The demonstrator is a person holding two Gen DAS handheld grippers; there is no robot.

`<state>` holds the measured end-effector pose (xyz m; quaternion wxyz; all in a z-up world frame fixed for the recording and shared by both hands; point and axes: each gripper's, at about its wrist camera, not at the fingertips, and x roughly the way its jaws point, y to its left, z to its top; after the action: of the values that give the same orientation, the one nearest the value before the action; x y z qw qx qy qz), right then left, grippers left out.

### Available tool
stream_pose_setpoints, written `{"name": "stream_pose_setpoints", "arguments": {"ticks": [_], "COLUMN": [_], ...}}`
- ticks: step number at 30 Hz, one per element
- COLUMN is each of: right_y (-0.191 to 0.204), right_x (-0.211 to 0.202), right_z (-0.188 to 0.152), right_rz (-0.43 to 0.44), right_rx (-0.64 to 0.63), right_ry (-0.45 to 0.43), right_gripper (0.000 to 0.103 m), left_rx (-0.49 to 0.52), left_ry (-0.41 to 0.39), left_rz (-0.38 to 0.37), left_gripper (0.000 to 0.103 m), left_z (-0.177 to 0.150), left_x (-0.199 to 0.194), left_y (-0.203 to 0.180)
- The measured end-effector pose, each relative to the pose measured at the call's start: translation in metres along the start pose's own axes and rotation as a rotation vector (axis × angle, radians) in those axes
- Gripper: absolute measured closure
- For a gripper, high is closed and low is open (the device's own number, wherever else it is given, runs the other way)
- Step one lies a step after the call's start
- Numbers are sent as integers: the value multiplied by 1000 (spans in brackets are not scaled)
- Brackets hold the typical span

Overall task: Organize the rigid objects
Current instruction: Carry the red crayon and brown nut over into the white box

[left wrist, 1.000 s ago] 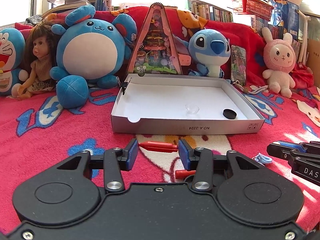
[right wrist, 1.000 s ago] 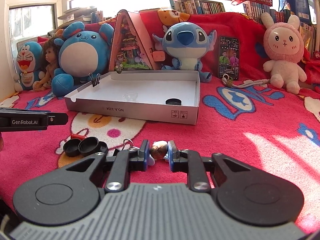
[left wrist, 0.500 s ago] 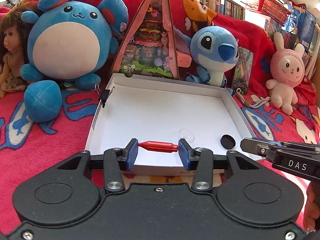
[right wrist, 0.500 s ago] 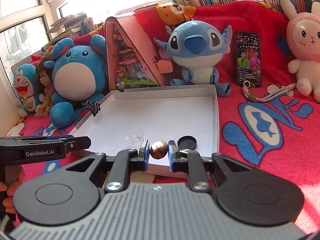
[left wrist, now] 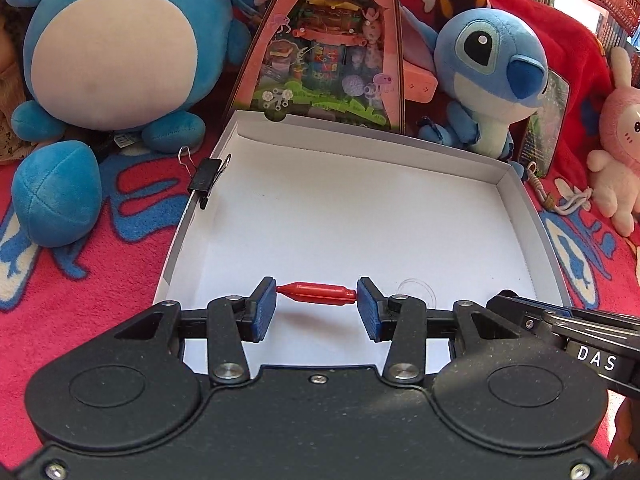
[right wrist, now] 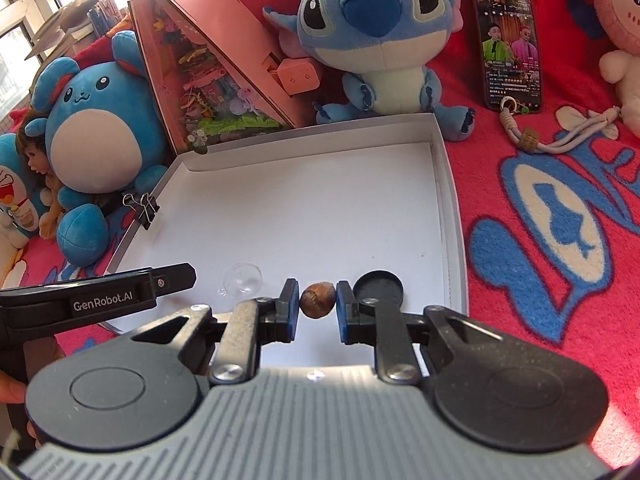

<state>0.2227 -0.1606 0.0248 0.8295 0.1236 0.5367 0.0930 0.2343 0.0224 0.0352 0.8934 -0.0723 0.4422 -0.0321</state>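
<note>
A shallow white cardboard box [left wrist: 520, 216] [right wrist: 448, 184] lies open on the red blanket. My left gripper [left wrist: 317, 305] is shut on a small red plastic piece [left wrist: 316, 292], held endwise between the blue pads over the box's near part. My right gripper [right wrist: 318, 310] is shut on a small brown nut-like ball [right wrist: 318, 299], also over the box's near edge. In the box lie a clear plastic dome [right wrist: 242, 279] [left wrist: 416, 290] and a black round cap [right wrist: 378, 286]. The right gripper's side shows in the left wrist view [left wrist: 560, 324].
A black binder clip [left wrist: 206, 178] [right wrist: 144, 208] grips the box's left wall. Plush toys [left wrist: 112, 52], a pink triangular display house [left wrist: 328, 52] and a blue Stitch plush [right wrist: 376, 36] stand behind the box. A phone [right wrist: 510, 40] with a lanyard leans at the back right.
Both grippers have lifted their objects off the blanket and moved forward until they are over the box's near part. The grips have not changed.
</note>
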Motion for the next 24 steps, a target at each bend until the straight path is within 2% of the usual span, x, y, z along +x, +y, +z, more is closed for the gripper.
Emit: {"name": "stream_pose_setpoints", "arguments": {"ticks": [24], "right_y": [3], "right_x": [15], "right_z": [1], "right_rz": [-39], "right_rx": [-20], "right_ry": [11], "right_gripper": [79], "left_rx": [41], "left_ry": [-1], "left_rz": [-21], "left_gripper": [61], "left_z": [-7], "left_x": [8], "left_y": [-15]}}
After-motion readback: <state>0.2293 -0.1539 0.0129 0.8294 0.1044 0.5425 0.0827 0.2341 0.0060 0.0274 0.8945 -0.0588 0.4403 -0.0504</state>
